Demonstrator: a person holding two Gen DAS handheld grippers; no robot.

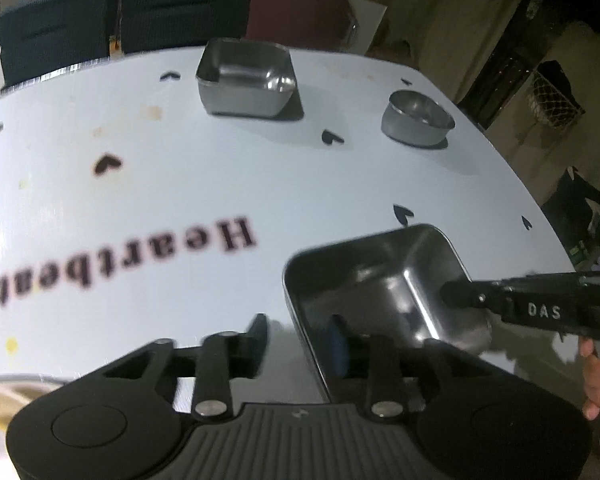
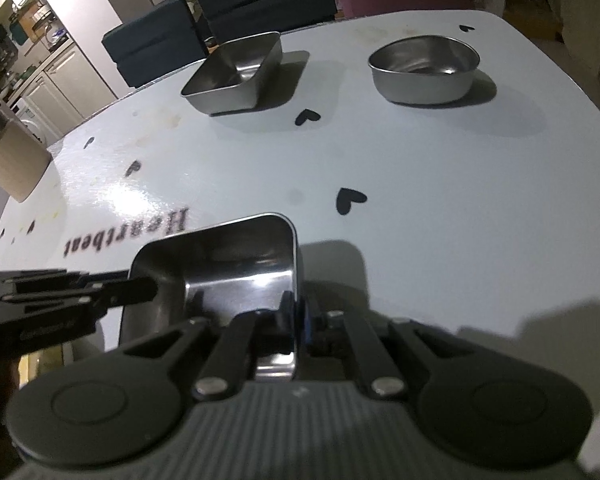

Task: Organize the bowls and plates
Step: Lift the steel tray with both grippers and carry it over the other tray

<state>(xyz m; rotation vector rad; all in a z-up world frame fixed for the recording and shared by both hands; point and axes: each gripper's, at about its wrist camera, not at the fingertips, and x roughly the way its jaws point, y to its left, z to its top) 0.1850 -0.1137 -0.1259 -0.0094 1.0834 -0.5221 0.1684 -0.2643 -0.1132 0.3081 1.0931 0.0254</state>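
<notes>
Right tool pinches the square bowl rim, angled steeply down.

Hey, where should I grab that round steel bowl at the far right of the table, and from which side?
Pinch the round bowl by its thin near rim, coming from above, one finger inside, one outside. It stands upright and open, with bare table around it.

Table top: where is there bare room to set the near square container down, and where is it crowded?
Bare: the wide stretch of table between the held square container and the far square container and round bowl. Crowded: the near edge, where both tongs meet the held container.
</notes>
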